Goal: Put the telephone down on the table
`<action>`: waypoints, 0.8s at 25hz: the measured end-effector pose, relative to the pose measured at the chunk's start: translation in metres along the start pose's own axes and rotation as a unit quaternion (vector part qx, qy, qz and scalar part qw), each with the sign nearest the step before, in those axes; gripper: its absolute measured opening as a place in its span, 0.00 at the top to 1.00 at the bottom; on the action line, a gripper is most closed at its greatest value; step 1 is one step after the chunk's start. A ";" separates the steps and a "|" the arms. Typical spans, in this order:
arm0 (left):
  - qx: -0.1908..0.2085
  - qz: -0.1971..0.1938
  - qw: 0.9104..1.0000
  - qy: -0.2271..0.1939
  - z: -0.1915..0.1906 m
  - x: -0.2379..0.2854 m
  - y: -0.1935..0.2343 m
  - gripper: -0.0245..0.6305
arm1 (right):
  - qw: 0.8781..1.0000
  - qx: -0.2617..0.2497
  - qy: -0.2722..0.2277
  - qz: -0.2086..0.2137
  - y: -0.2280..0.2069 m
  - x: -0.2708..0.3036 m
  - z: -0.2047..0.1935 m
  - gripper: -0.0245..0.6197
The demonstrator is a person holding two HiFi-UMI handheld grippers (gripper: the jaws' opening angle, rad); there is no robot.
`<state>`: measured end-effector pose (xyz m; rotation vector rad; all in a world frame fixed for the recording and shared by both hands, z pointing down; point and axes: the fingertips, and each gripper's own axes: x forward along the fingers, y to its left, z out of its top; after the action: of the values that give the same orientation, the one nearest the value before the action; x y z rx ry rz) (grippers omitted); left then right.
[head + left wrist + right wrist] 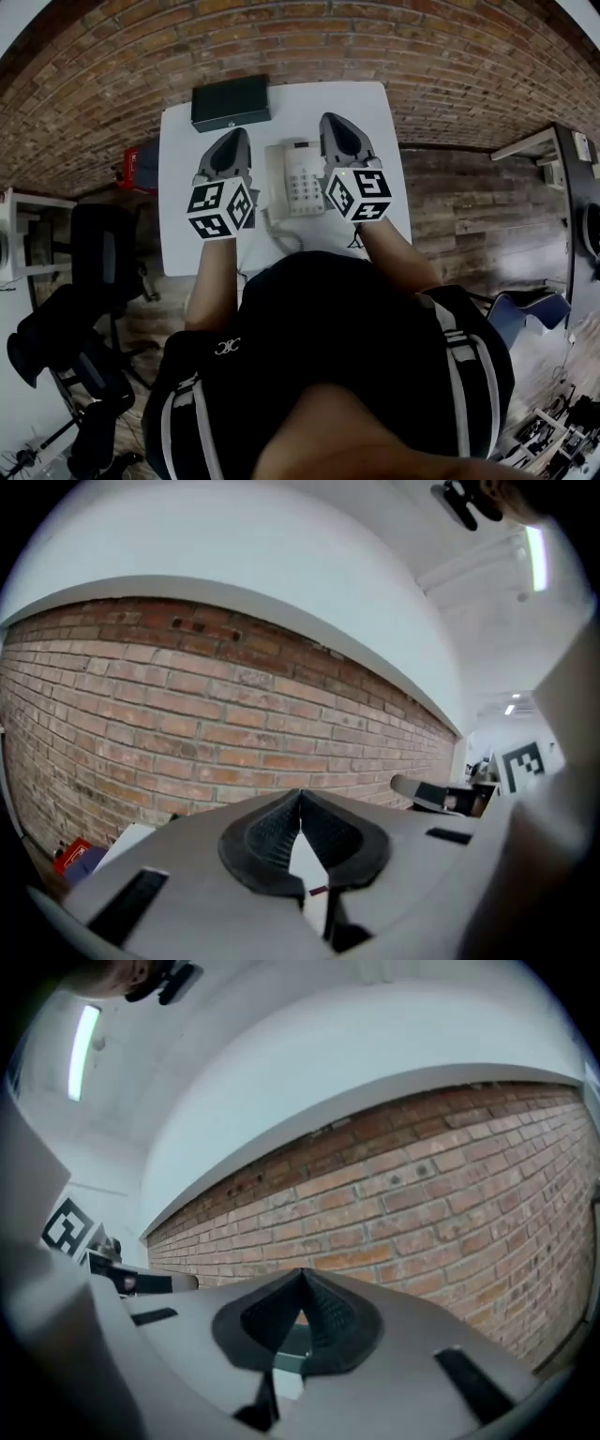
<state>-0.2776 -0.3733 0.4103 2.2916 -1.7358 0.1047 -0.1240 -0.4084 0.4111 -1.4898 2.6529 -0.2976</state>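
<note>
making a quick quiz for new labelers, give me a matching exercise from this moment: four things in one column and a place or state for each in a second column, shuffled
Things
1. telephone
2. black box
3. left gripper
4. red box

Places or states
a. jaws shut, nothing between them
b. off the table, beside its left edge
c. lying on the table, near its middle
d. at the table's far left corner

Pairs: 1-c, 2-d, 3-a, 4-b
</note>
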 end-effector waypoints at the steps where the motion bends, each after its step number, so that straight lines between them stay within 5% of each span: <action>1: -0.001 -0.003 1.000 -0.013 0.008 -0.006 -0.005 0.96 | 1.000 -0.010 -0.015 0.004 0.005 -0.004 0.010 0.96; 4: -0.013 -0.006 0.999 -0.035 0.011 -0.014 -0.012 0.96 | 0.999 -0.028 -0.030 0.016 0.016 -0.013 0.018 0.96; 20: 0.006 0.003 1.000 -0.010 -0.011 -0.023 -0.021 0.96 | 1.000 -0.023 -0.010 0.014 0.019 -0.025 0.002 0.96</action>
<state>-0.2631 -0.3438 0.4128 2.3029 -1.7577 0.0932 -0.1262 -0.3774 0.4047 -1.4600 2.6799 -0.2183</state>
